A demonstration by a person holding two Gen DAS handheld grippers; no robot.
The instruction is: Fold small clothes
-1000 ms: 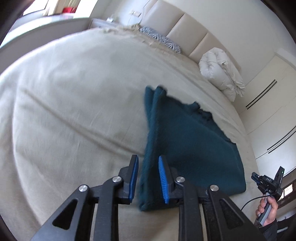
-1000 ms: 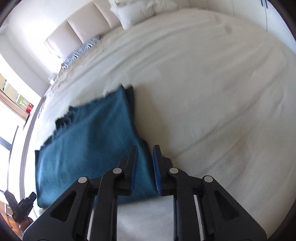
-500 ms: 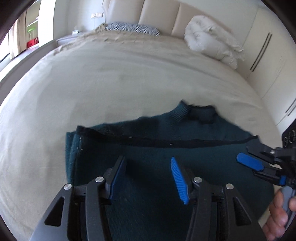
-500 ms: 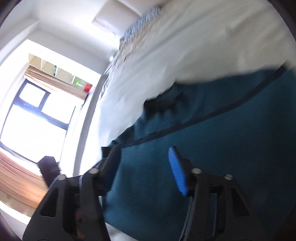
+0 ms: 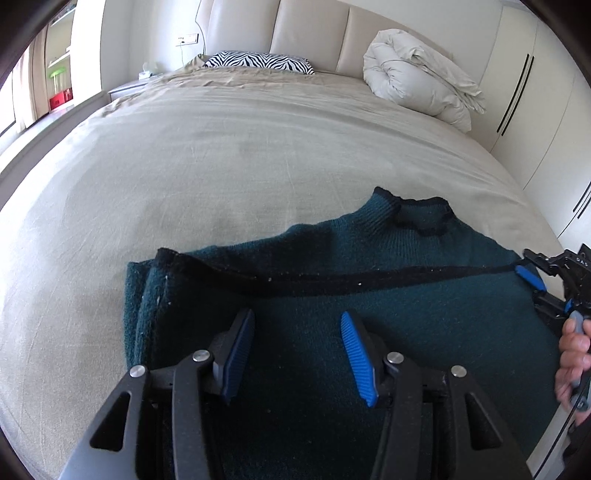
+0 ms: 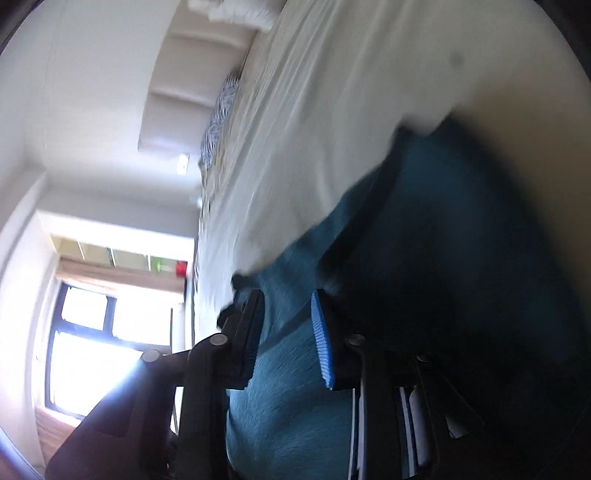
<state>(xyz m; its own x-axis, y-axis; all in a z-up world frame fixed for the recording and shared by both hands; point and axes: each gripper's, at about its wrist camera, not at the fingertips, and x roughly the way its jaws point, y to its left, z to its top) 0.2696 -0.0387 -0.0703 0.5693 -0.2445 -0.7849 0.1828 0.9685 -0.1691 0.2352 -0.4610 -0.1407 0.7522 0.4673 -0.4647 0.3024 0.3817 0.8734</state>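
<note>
While spread flat on the beige bed (image 5: 221,155), lies folded, with a black-trimmed edge running across the dark teal sweater (image 5: 424,306) and the ribbed collar turned toward the headboard (image 5: 310,29). Hovers just over the sweater's near half with blue pads well apart and nothing between them: left gripper (image 5: 297,349). Sits at the sweater's right edge, held in a hand (image 5: 574,363), jaws apart around the trimmed edge without pressing on it in the blurred right wrist view: right gripper (image 6: 286,341). Reads "DAS" in small white letters on that gripper's black body; rest of the marking cut off. Beyond the sweater, against the headboard: zebra-print pillow (image 5: 258,61) and rolled white duvet (image 5: 421,81).
</note>
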